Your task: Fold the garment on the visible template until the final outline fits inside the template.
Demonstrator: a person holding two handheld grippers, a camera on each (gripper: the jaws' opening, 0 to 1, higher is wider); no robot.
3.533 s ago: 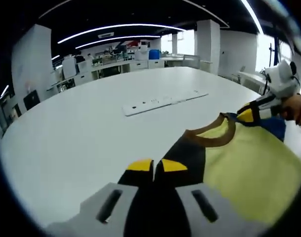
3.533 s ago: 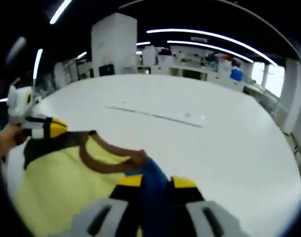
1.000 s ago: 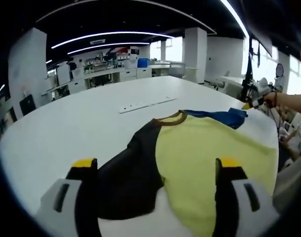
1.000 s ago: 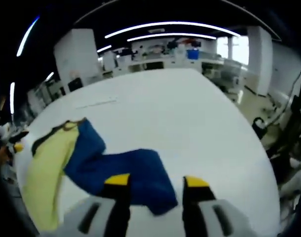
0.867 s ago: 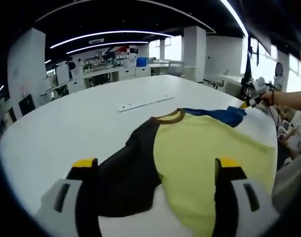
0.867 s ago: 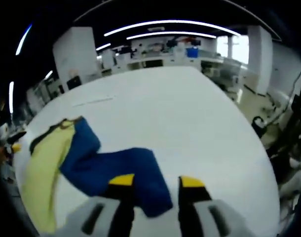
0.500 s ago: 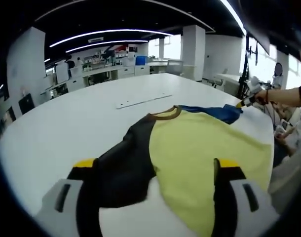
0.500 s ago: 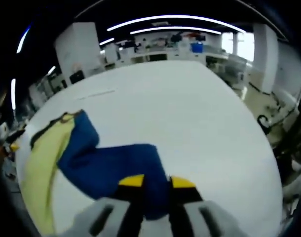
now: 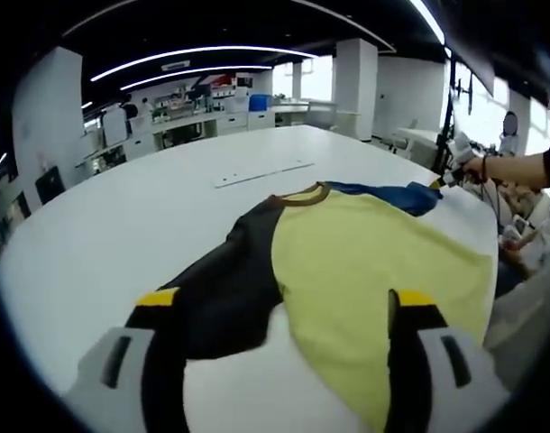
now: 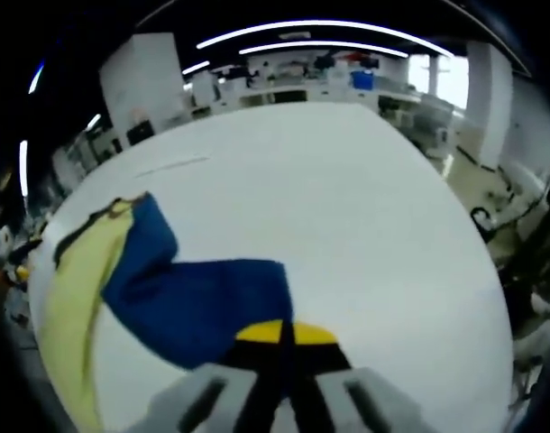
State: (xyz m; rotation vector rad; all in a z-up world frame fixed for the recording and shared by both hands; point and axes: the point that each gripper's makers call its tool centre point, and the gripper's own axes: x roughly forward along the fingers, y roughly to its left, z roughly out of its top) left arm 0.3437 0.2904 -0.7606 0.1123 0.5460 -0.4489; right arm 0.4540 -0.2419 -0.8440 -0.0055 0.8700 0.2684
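While the yellow, black and blue knit garment lay flat on the white round table, its blue sleeve ran lower centre toward the right gripper, pinched on its cuff; the left gripper gaped over the black sleeve.

I worked at a broad white table. Directly on it lay the garment, spread flat, yellow in the body with one black sleeve and one blue sleeve stretched out sideways. Beyond the collar, well apart from it, lay a long white strip.
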